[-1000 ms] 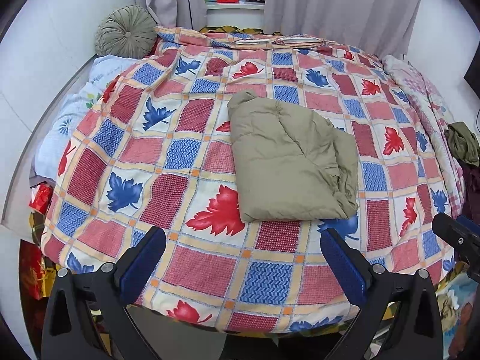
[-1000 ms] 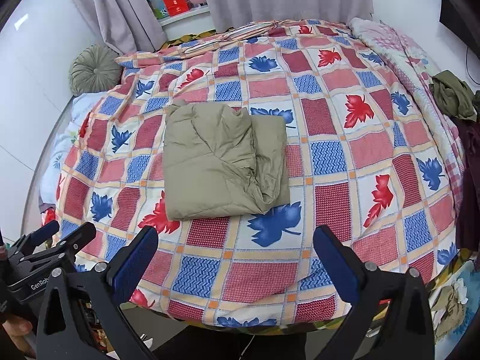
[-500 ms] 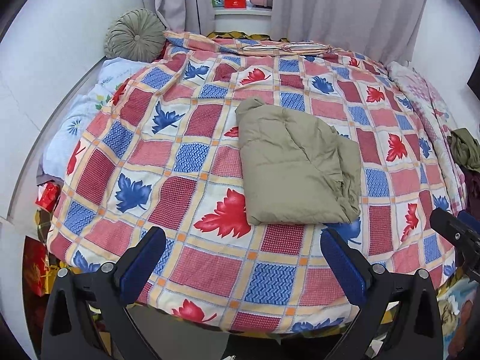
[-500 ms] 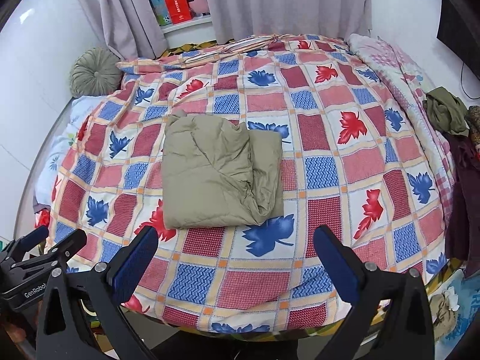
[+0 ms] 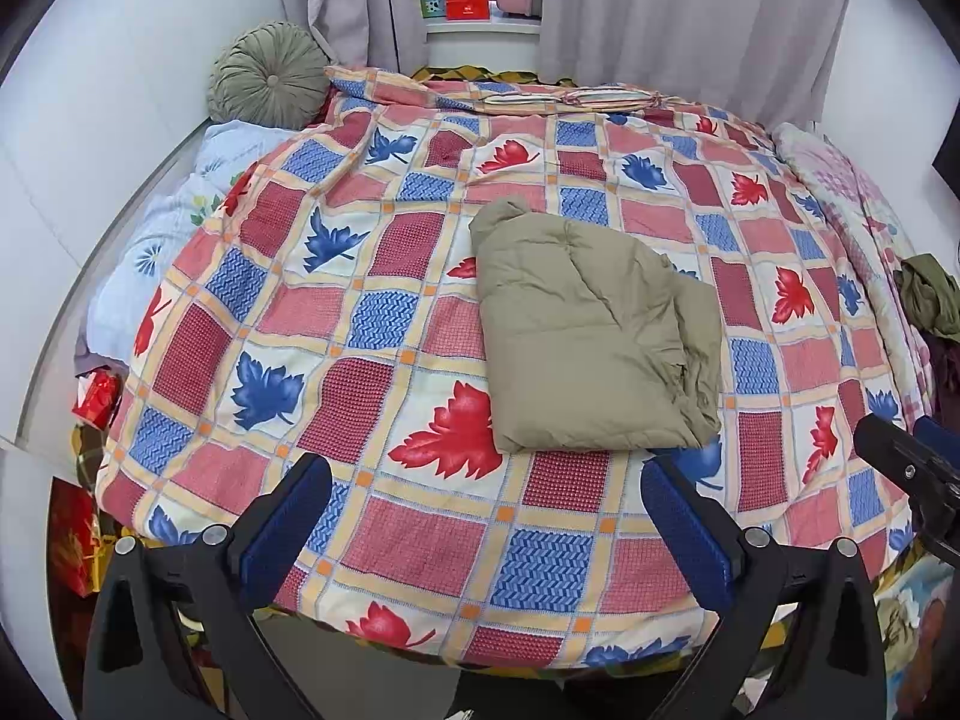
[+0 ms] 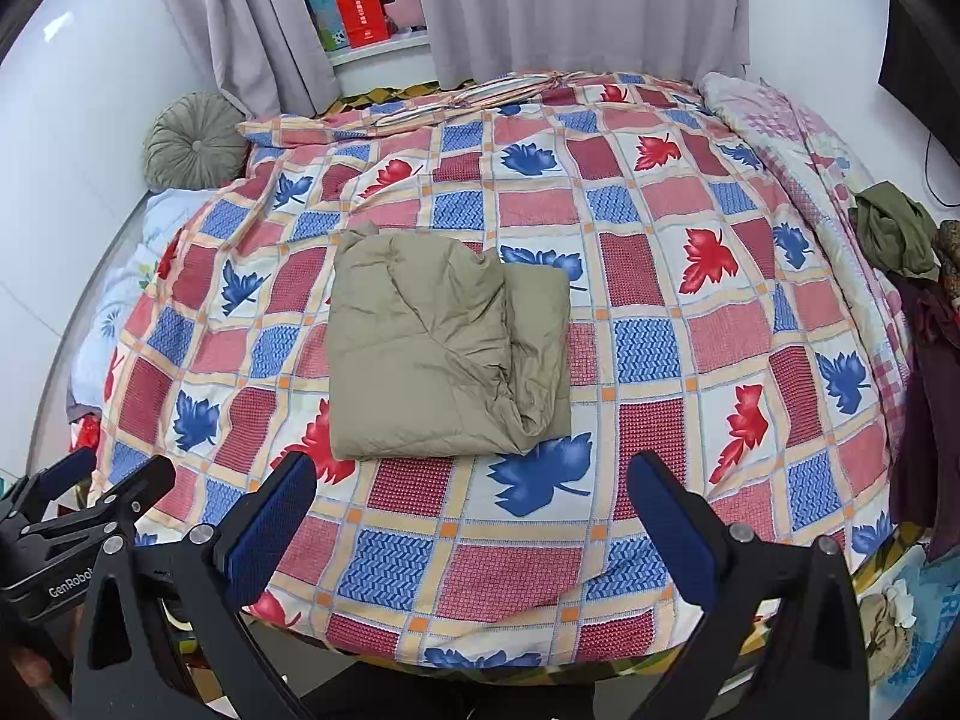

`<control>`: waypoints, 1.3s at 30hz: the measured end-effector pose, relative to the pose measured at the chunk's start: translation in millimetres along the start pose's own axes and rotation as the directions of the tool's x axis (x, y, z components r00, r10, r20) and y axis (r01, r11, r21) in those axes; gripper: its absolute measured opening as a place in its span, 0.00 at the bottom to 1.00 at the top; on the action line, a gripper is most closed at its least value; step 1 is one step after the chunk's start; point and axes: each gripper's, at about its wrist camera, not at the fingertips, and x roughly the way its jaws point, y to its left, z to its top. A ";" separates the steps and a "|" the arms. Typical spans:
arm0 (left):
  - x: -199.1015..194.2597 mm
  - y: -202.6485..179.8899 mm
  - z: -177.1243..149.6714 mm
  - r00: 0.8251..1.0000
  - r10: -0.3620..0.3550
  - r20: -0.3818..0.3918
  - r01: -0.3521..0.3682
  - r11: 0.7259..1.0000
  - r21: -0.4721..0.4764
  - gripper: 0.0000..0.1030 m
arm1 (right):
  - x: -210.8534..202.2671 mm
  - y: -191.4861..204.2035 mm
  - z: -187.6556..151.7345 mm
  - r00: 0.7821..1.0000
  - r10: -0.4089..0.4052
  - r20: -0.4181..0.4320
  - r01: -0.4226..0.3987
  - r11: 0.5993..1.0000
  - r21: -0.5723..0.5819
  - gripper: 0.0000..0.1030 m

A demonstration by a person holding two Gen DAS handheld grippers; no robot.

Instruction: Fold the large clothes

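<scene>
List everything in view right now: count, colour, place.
folded garment: 1, khaki, middle of the bed, lying flat
quilt: 1, red, blue and cream leaf checks, covering the bed
round cushion: 1, grey-green, far left corner by the wall
curtains: grey, behind the bed
red box: 1, on the sill between the curtains
crumpled clothes: olive piece on darker ones, right edge of the bed
left gripper: 1, black with blue pads, open, above the near bed edge
right gripper: 1, black with blue pads, open, above the near bed edge
</scene>
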 end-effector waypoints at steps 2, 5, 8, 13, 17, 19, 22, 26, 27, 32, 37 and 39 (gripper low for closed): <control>-0.3 0.6 0.3 1.000 0.001 -0.001 -0.001 1.000 -0.001 1.00 | 0.0 0.2 -0.8 1.000 0.000 0.000 0.000 1.000 0.001 1.00; -0.4 0.5 0.2 1.000 0.001 -0.001 -0.001 1.000 -0.001 1.00 | 0.1 0.7 -0.9 1.000 -0.001 -0.001 0.001 1.000 0.003 1.00; 0.0 -0.5 -0.6 1.000 0.001 0.000 -0.001 1.000 0.000 1.00 | 0.2 1.1 -0.6 1.000 -0.002 -0.001 0.002 1.000 0.000 1.00; -0.6 0.2 -0.4 1.000 0.001 0.001 -0.001 1.000 0.000 1.00 | -0.3 1.5 -2.0 1.000 -0.002 0.000 0.002 1.000 0.002 1.00; -1.0 -0.3 -0.7 1.000 0.003 0.001 -0.003 1.000 -0.002 1.00 | -0.4 2.5 -2.0 1.000 -0.003 0.001 0.003 1.000 0.002 1.00; -0.7 -0.6 -0.8 1.000 0.002 0.001 -0.002 1.000 -0.001 1.00 | -0.3 2.2 -2.0 1.000 -0.003 0.000 0.003 1.000 0.002 1.00; -0.6 -0.7 -0.7 1.000 0.002 0.002 -0.002 1.000 0.000 1.00 | -0.2 2.5 -2.1 1.000 -0.002 0.000 0.002 1.000 0.002 1.00; -0.4 -0.2 -0.4 1.000 0.002 0.001 -0.002 1.000 0.000 1.00 | -0.2 2.8 -2.1 1.000 -0.003 0.000 0.003 1.000 0.001 1.00; -0.1 -1.3 -1.2 1.000 0.002 0.001 -0.002 1.000 -0.001 1.00 | -0.1 3.6 -1.8 1.000 -0.003 0.000 0.003 1.000 0.001 1.00; -0.7 -0.9 -1.0 1.000 0.003 0.000 -0.003 1.000 -0.001 1.00 | -0.2 4.4 -2.2 1.000 -0.004 -0.001 0.004 1.000 0.003 1.00; 0.1 -2.3 -1.9 1.000 0.003 0.001 -0.003 1.000 -0.001 1.00 | -0.2 3.8 -2.2 1.000 -0.004 0.000 0.004 1.000 0.003 1.00; 0.1 -2.4 -1.9 1.000 0.004 0.001 -0.004 1.000 -0.002 1.00 | 0.0 3.8 -2.0 1.000 -0.004 0.000 0.004 1.000 0.002 1.00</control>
